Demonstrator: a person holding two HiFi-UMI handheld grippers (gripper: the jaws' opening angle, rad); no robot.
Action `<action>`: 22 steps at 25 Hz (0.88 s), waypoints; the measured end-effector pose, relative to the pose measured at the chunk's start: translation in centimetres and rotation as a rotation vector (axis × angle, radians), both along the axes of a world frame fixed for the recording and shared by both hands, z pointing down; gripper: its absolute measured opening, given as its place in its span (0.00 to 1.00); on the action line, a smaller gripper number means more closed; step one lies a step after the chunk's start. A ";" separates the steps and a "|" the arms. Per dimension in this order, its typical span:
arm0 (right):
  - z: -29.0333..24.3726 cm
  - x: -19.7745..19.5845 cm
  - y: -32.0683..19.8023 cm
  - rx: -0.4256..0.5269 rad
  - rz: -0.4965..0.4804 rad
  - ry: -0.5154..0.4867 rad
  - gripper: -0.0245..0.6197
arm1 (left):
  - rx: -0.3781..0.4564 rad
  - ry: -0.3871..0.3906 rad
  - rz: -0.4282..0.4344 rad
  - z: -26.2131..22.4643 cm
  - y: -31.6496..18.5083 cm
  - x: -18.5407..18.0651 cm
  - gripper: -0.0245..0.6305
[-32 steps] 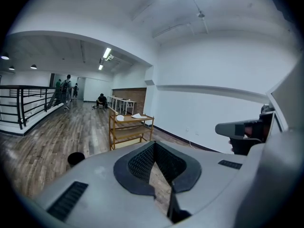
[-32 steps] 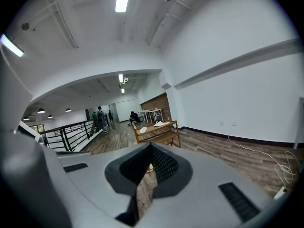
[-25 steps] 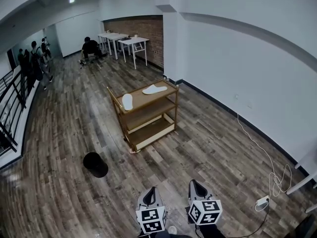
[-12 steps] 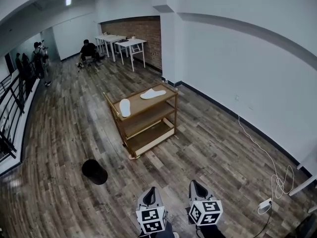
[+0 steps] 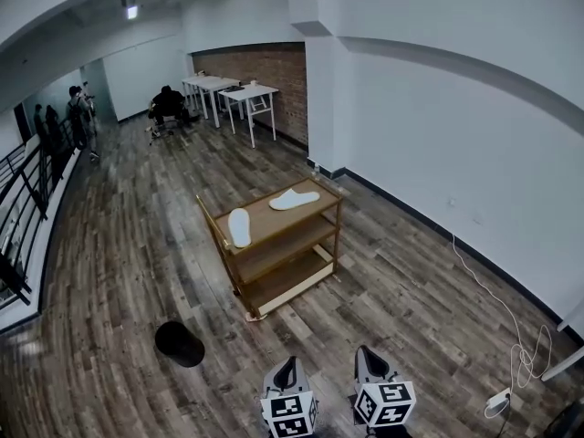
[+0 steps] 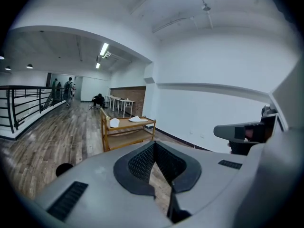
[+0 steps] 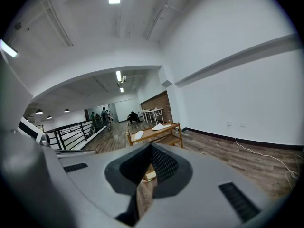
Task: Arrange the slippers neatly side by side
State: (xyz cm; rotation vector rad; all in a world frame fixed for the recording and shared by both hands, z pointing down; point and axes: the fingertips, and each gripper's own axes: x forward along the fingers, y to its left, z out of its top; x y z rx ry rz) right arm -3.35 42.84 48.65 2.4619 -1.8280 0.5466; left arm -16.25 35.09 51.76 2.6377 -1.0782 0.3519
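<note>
Left gripper (image 5: 287, 365) and right gripper (image 5: 366, 354) clenched, empty, far from the cart (image 5: 272, 217) carrying left slipper (image 5: 239, 227) and right slipper (image 5: 295, 199), well apart. Risks tripping on the black round object (image 5: 179, 343), or shoving a slipper off if reaching in unopened.

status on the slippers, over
Left hand-held gripper and right hand-held gripper shut, empty. Near slipper and far slipper apart on cart ahead. Black round object on floor, left.

- No words, numbers, brand names or signs can be read in any view.
- The only print is the black-and-white square markers (image 5: 290, 415) on the left gripper (image 5: 289, 365) and the right gripper (image 5: 364, 352). These are coded patterns without letters or digits.
</note>
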 end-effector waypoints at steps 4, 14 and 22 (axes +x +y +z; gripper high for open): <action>-0.2 0.9 -3.9 -0.003 0.005 0.002 0.04 | 0.007 0.016 0.011 -0.7 -3.8 1.2 0.04; 0.2 1.5 -10.2 -0.020 0.017 0.011 0.04 | -0.029 0.057 -0.012 -0.1 -10.4 1.3 0.04; 0.6 2.7 -12.3 -0.033 0.023 0.013 0.04 | -0.072 0.062 -0.049 1.0 -12.0 1.0 0.04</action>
